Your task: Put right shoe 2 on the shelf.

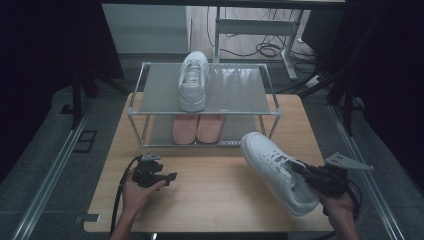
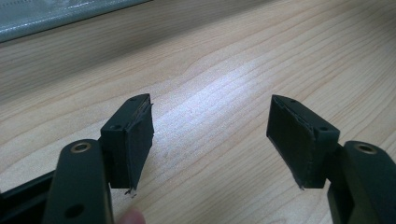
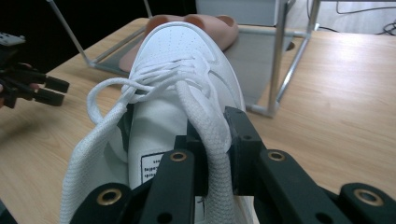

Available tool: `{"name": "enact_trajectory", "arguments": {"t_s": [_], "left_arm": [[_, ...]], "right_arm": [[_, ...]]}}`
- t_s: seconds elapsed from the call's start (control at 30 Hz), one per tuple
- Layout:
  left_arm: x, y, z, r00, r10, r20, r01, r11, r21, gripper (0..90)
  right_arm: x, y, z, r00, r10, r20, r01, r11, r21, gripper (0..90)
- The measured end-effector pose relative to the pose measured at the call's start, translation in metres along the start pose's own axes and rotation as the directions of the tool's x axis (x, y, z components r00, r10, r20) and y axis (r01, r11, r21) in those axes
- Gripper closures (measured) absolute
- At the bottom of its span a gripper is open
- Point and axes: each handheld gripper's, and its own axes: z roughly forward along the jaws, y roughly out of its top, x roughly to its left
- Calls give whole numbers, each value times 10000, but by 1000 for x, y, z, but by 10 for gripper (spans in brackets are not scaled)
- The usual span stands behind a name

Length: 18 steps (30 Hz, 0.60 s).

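Resting on rack [image 1: 272, 105]: white shoe [image 1: 193, 80] above, pink shoes [image 1: 197, 128] below.

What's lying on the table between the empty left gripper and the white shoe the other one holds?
Nothing: in the high view, bare wooden table separates the left gripper from the white shoe.

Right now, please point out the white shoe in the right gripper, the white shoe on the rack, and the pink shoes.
held white shoe [image 1: 272, 160], high view, its laces.
rack white shoe [image 1: 192, 95], high view, its heel end.
pink shoes [image 1: 196, 128], high view, between both.
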Motion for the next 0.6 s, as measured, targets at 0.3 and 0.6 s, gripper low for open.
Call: {"name": "enact_trajectory", "arguments": {"t_s": [0.3,0.6], "left_arm": [[0,0,-1,10000,7,-9,-7,10000,-12,322],[1,0,-1,10000,-8,8,8,10000,-15,322]], "right_arm": [[14,15,13,9987,-262,-447,255,9995,-159,815],[24,24,24,9971,-356,-671,340,9991,-262,815]]}}
